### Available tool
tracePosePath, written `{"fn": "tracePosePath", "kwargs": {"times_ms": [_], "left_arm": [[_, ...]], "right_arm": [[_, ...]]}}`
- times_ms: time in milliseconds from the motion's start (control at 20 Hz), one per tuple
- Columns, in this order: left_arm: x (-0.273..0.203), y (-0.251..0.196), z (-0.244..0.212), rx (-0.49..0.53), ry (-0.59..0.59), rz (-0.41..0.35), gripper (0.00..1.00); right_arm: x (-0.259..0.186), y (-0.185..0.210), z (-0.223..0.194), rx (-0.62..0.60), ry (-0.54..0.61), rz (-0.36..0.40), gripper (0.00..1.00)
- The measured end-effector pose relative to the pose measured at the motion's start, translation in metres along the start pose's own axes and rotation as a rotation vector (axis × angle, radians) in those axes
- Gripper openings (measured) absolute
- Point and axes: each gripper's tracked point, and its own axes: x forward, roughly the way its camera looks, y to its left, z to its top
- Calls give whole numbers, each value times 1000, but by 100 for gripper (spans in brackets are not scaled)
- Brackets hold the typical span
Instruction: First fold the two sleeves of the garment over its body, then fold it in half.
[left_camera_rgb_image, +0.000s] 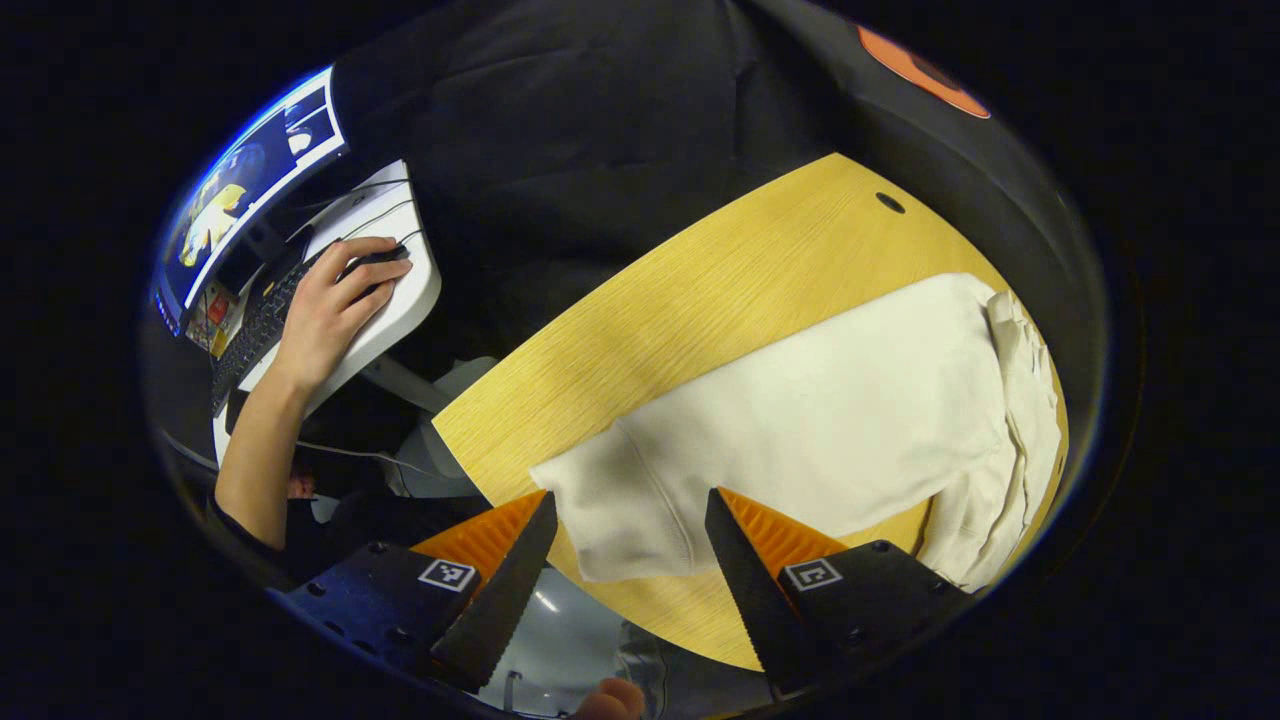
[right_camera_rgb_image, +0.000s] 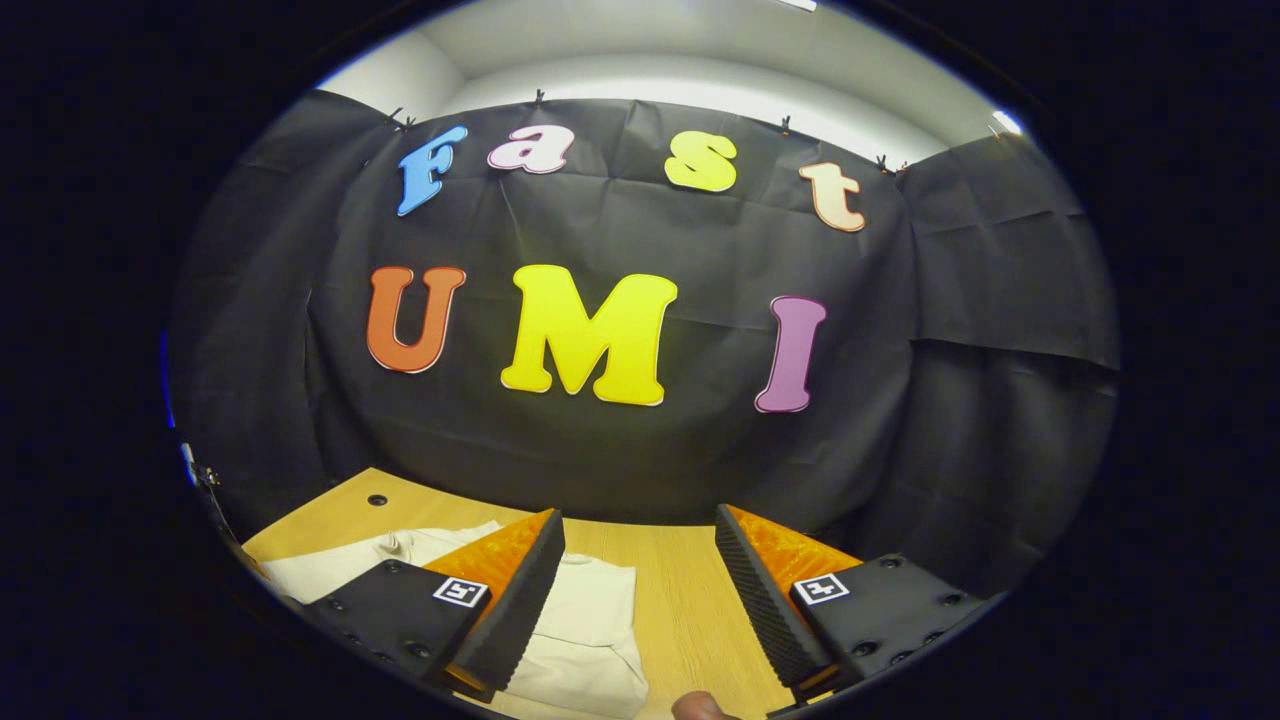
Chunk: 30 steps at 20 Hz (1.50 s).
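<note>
Jaws apart, cream garment (left_camera_rgb_image: 830, 420) folded flat, wooden table (left_camera_rgb_image: 700, 280)

1. Your booth is lit evenly from overhead; a bright ceiling strip (right_camera_rgb_image: 700, 60) glows above the dark cloth.
2. Your fisheye lenses bow the table (left_camera_rgb_image: 700, 280) edges.
3. Shadows stay soft; a monitor (left_camera_rgb_image: 250, 180) glares at your left gripper view's rim.
</note>
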Motion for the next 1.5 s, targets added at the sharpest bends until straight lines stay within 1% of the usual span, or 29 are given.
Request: {"fn": "tracePosePath", "kwargs": {"times_ms": [50, 200, 350, 500, 650, 750, 800, 850, 900, 950, 1000, 1100, 1200, 1250, 1300, 1400, 1500], "left_arm": [[5, 4, -1, 1, 19, 11, 95], [16, 4, -8, -42, 95, -9, 95], [21, 1, -5, -68, 132, -42, 95], [22, 0, -6, -113, 181, -55, 93], [23, 1, -5, -95, 220, -63, 93], [22, -1, -7, -105, 245, -67, 90], [22, -4, -7, -109, 256, -69, 82], [21, -7, -5, -106, 262, -73, 77], [22, -9, -6, -99, 266, -78, 67], [22, -11, -5, -87, 268, -83, 63], [22, -13, -5, -78, 268, -90, 55], [22, -17, -4, -62, 268, -106, 48], [21, -23, -3, -53, 274, -123, 30], [21, -24, -3, -50, 276, -120, 24], [21, -24, -3, -40, 278, -115, 15], [20, -24, -3, -28, 289, -104, 9], [18, -21, -1, -26, 302, -84, 6]], "right_arm": [[0, -2, 2, -12, -5, -3, 94], [-2, -6, 16, -3, -32, -5, 95], [4, -5, 8, -21, -16, -13, 95], [7, 3, -3, -9, 30, 6, 95], [11, 13, -1, -1, 21, 28, 95], [13, 20, -4, -16, 27, 46, 94], [14, 24, -7, -19, 33, 58, 94], [14, 27, -10, -20, 41, 69, 94], [15, 28, -11, -19, 48, 76, 94], [16, 29, -11, -17, 51, 81, 94], [17, 28, -11, -16, 50, 82, 94], [18, 28, -8, -16, 41, 83, 94], [18, 27, -2, -24, 29, 83, 94], [18, 27, 2, -24, 20, 87, 94], [17, 28, 4, -24, 14, 92, 94], [18, 29, 4, -26, 13, 98, 94], [19, 29, 0, -30, 23, 104, 95]]}}
